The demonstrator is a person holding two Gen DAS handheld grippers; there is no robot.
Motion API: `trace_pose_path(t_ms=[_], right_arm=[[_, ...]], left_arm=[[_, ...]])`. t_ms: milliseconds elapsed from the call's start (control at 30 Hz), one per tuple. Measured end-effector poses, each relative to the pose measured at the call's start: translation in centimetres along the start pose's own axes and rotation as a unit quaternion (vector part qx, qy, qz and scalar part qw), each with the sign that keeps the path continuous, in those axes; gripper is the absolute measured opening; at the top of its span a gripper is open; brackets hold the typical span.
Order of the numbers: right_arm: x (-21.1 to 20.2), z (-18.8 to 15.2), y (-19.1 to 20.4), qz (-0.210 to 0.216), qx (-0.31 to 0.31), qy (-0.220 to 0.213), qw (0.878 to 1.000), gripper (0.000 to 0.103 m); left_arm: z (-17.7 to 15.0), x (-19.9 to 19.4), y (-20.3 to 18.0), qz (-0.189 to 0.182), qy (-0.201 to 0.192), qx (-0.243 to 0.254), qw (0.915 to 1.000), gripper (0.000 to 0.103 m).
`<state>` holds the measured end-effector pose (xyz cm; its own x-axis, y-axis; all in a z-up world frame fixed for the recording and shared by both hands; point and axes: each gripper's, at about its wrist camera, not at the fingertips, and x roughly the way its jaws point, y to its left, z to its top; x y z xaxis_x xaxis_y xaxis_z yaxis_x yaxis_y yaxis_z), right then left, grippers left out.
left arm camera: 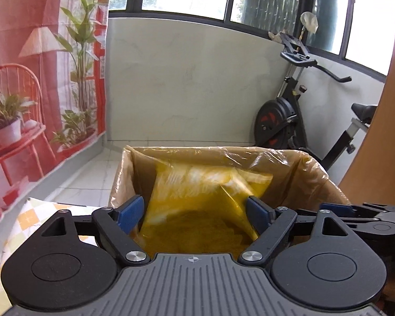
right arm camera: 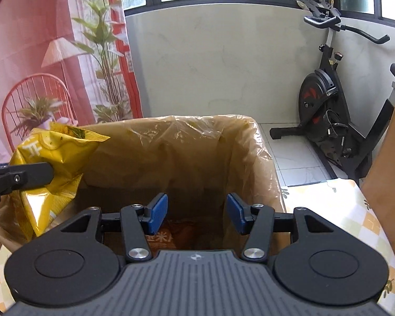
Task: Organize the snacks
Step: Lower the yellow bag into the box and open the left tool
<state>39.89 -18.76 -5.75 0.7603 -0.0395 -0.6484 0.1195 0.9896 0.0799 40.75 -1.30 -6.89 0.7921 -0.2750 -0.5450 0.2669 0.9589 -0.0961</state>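
A yellow snack bag sits between the blue pads of my left gripper, over the cardboard box lined with clear plastic. The bag is motion-blurred and the pads are wide apart, barely touching its sides. In the right wrist view the same bag hangs at the box's left rim with the left gripper's finger across it. My right gripper is open and empty above the box. A brown snack pack lies at the box bottom.
A table with a checked yellow cloth carries the box. An exercise bike stands on the tiled floor at the right. A printed red curtain hangs at the left. A wooden panel rises at the right edge.
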Motion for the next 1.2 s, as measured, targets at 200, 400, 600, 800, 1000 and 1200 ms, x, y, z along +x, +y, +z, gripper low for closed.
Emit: trace_pose_path(t_ms=[200, 400, 600, 800, 1000, 1200], right_arm=[[-1.1, -0.4, -0.1, -0.007, -0.007, 0.011, 1.000, 0.058], [-3.3, -0.7, 0.0, -0.003, -0.008, 0.007, 1.000, 0.060], [-6.6, -1.2, 0.7, 0.012, -0.007, -0.005, 1.000, 0.062], [-10.7, -2.3, 1.5, 0.028, -0.007, -0.023, 0.999, 0.066], [-13.6, -4.4, 1.8, 0.045, 0.003, -0.032, 0.998, 0.073], [-15.3, -7.8, 1.8, 0.044, 0.000, -0.035, 0.998, 0.078]], left_arm=[[0.2, -1.2, -0.2, 0.011, 0.001, 0.004, 0.9999, 0.087], [0.2, -3.9, -0.2, 0.025, 0.001, 0.012, 0.9996, 0.087], [0.1, -8.2, -0.4, 0.038, -0.013, 0.017, 0.9990, 0.087], [-1.1, -12.5, -0.4, 0.043, -0.024, 0.022, 0.9985, 0.087], [-3.6, -14.9, 0.4, 0.041, -0.019, 0.010, 0.9989, 0.087], [-7.5, -15.3, 0.1, 0.040, -0.007, 0.014, 0.9991, 0.087]])
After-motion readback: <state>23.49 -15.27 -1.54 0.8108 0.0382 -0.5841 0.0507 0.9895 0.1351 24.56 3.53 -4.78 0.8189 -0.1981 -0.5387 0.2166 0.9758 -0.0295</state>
